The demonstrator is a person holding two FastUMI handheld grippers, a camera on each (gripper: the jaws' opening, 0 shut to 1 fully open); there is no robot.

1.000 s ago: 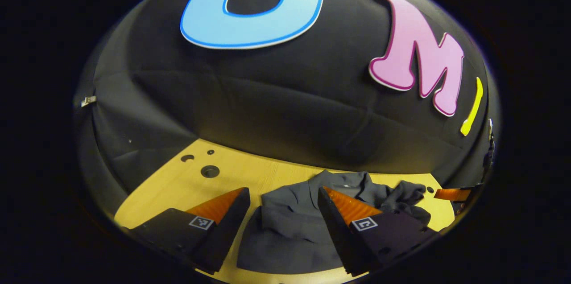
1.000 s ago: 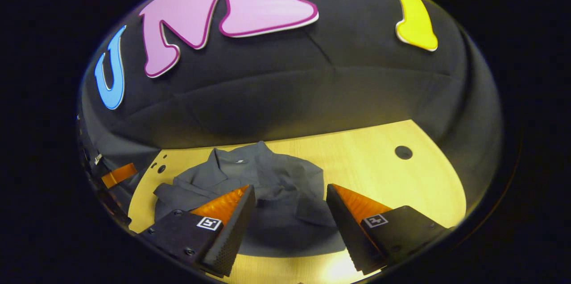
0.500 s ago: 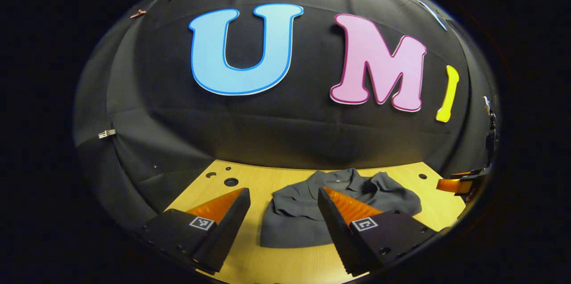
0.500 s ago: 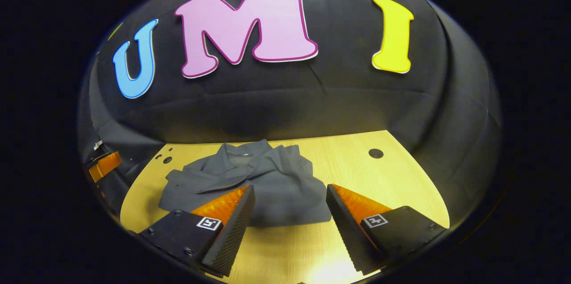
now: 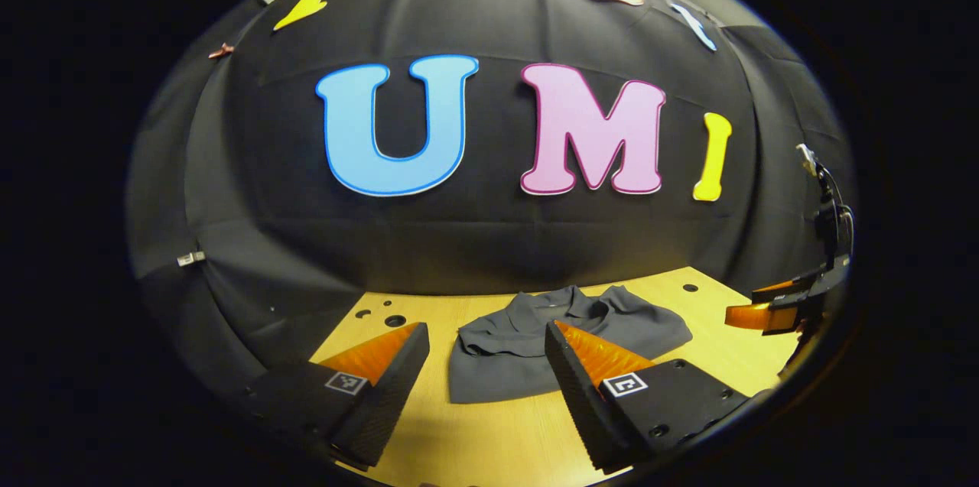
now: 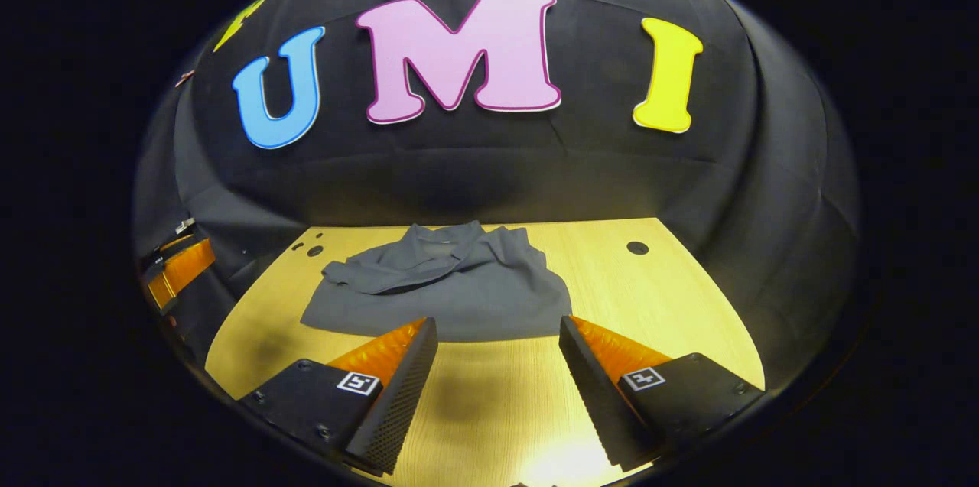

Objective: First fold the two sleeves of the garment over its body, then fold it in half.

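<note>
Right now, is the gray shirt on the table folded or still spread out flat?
Folded. The gray shirt lies as a compact bundle on the wooden table, sleeves tucked over its body, collar at the far end, no sleeve sticking out.

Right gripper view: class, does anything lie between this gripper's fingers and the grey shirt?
Nothing visible does. Between the open right gripper and the grey shirt lies only bare wooden tabletop; the left gripper sits far aside.

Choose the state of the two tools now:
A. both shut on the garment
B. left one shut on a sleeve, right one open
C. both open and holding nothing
C: the left tool and right tool have spread fingers with nothing between; the garment lies on the table.
</note>
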